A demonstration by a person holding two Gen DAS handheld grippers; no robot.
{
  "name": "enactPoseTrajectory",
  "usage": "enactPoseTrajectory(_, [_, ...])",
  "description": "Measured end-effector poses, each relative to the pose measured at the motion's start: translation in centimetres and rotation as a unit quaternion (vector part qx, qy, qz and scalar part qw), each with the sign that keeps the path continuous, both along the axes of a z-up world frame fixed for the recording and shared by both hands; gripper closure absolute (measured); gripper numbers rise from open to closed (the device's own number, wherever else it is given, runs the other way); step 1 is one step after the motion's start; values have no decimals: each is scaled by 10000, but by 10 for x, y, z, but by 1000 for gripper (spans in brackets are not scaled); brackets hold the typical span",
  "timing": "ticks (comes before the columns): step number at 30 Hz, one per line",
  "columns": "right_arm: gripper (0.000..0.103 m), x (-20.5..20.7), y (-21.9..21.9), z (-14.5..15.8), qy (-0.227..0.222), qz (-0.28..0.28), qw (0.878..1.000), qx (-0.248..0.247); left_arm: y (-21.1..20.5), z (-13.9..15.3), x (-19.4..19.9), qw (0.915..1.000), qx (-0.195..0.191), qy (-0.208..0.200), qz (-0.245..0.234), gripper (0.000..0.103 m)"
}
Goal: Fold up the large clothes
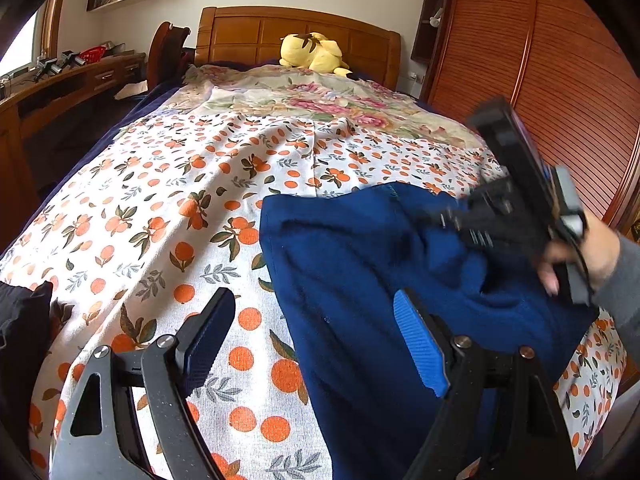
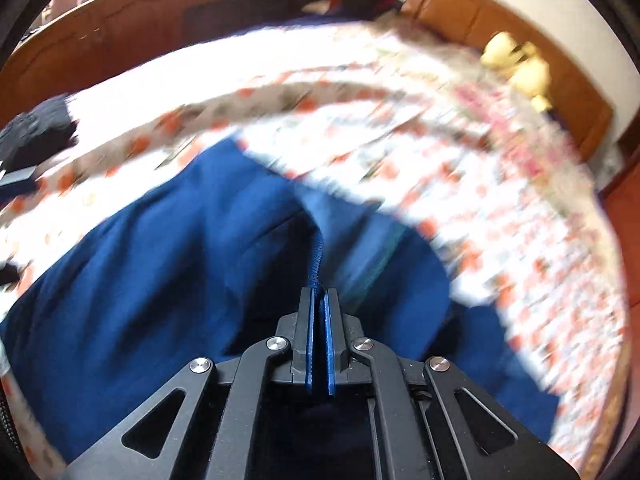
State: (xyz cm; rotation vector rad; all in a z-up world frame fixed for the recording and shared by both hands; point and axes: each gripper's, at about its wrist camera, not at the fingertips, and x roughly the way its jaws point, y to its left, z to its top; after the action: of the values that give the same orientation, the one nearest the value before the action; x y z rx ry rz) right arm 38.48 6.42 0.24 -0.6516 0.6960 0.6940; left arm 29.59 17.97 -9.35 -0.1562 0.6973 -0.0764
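Observation:
A dark blue garment (image 1: 360,264) lies bunched on the orange-print bed sheet (image 1: 168,200), near the bed's front right. My left gripper (image 1: 312,320) is open and empty, jaws wide, one finger over the sheet and the other over the garment's near edge. My right gripper (image 2: 319,300) is shut on a seam of the blue garment (image 2: 160,280) and lifts that fold; it shows in the left wrist view (image 1: 472,220) at the right, blurred, with the hand behind it. The right wrist view is motion-blurred.
A yellow plush toy (image 1: 312,54) lies by the wooden headboard (image 1: 256,32). A floral blanket (image 1: 320,96) covers the far bed. A dark cloth (image 1: 20,328) sits at the left edge. A wooden wardrobe (image 1: 560,60) stands on the right, a desk (image 1: 60,84) on the left.

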Motion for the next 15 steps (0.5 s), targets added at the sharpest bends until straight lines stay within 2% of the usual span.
enactPoseTrajectory(5, [99, 26, 28, 3, -717, -116, 9973, -59, -1, 0, 1, 10000, 36, -3, -9, 21])
enactPoseTrajectory(9, [99, 32, 32, -12, -773, -161, 9968, -146, -2, 0, 3, 10000, 6, -6, -17, 21])
enactPoseTrajectory(11, [87, 39, 28, -11, -659, -336, 9972, -70, -3, 1, 4, 10000, 1, -12, -42, 21])
enactPoseTrajectory(13, [66, 46, 14, -1, -611, -521, 9967, 125, -6, 1, 4, 10000, 9, -14, -75, 21])
enactPoseTrajectory(14, [61, 49, 3, 7, -626, -614, 9959, 231, -8, 1, 5, 10000, 10, -12, -92, 21])
enactPoseTrajectory(15, [61, 46, -6, 14, -652, -702, 9949, 306, -9, 1, 5, 9999, 12, -10, -111, 21])
